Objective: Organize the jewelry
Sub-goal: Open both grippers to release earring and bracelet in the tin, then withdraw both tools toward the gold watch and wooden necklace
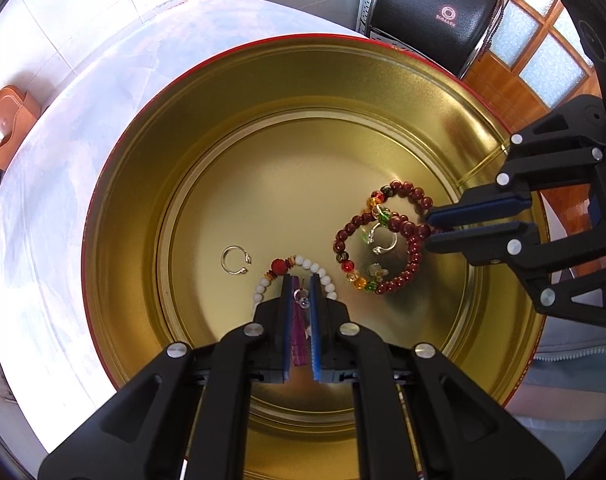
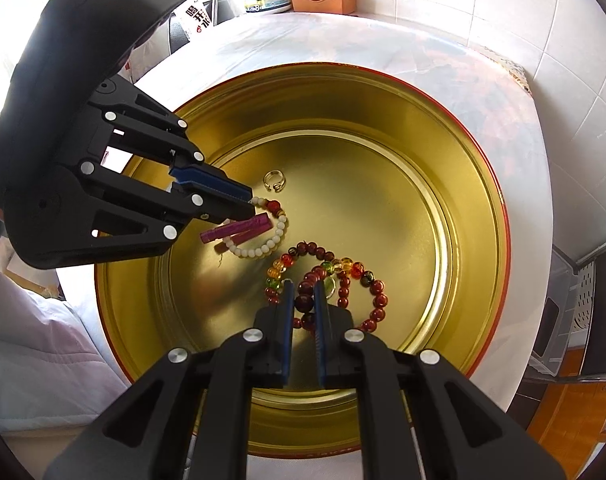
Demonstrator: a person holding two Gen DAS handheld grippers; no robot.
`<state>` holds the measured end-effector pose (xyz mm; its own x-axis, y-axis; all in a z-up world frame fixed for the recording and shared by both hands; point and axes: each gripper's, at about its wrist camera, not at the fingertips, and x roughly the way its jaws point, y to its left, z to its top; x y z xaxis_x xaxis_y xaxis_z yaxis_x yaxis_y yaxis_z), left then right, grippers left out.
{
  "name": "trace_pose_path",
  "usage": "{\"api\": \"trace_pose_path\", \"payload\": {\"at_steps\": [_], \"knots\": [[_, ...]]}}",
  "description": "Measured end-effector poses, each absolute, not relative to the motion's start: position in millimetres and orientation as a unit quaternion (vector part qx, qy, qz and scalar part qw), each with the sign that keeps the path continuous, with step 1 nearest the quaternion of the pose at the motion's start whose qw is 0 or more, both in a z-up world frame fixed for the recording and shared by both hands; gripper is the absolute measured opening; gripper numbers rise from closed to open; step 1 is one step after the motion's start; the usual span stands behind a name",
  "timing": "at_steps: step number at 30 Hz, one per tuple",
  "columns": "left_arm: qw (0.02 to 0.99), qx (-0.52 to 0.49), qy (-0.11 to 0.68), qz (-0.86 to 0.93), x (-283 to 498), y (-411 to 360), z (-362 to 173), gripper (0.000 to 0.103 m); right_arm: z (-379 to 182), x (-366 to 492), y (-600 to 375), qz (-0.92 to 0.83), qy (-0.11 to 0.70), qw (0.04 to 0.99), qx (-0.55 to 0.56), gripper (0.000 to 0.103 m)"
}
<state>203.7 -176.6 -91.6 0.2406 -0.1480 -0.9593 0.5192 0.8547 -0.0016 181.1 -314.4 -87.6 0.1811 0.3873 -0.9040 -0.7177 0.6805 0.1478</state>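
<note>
Two tools: both working inside the round gold tin (image 1: pixel 151 152).
Left tool (image 1: pixel 301 280): pinching a purple tassel earring (image 2: pixel 239 229), lowering it in.
Right tool (image 2: pixel 304 290): clamping the dark red bead bracelet (image 1: pixel 407 256).

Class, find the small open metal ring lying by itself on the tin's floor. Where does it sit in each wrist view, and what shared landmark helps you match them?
Left wrist view: the metal ring lies left of centre, just left of the white bead bracelet.
Right wrist view: the ring sits above centre, just above that bracelet.
Shared landmark: the white bead bracelet.
</note>
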Motion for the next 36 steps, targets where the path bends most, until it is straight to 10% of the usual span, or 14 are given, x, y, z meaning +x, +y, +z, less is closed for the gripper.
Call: {"api": "trace_pose_path", "payload": {"at_steps": [5,7,9,36], "knots": [[0.783,0.163,0.564,-0.203,204,-178,-88,0.01,-85,181,-316,0.357,0.523,0.759,-0.153,0.013],[0.79,0.151,0.565,-0.187,208,-174,-83,0.051,-77,182,-319,0.352,0.516,0.768,-0.142,0.056],[0.803,0.148,0.55,-0.173,209,-170,-75,0.068,-67,180,-321,0.344,0.493,0.787,-0.138,0.08],[0.852,0.083,0.515,-0.034,134,-103,-19,0.068,-32,134,-339,0.348,0.439,0.818,-0.131,0.093]]}}
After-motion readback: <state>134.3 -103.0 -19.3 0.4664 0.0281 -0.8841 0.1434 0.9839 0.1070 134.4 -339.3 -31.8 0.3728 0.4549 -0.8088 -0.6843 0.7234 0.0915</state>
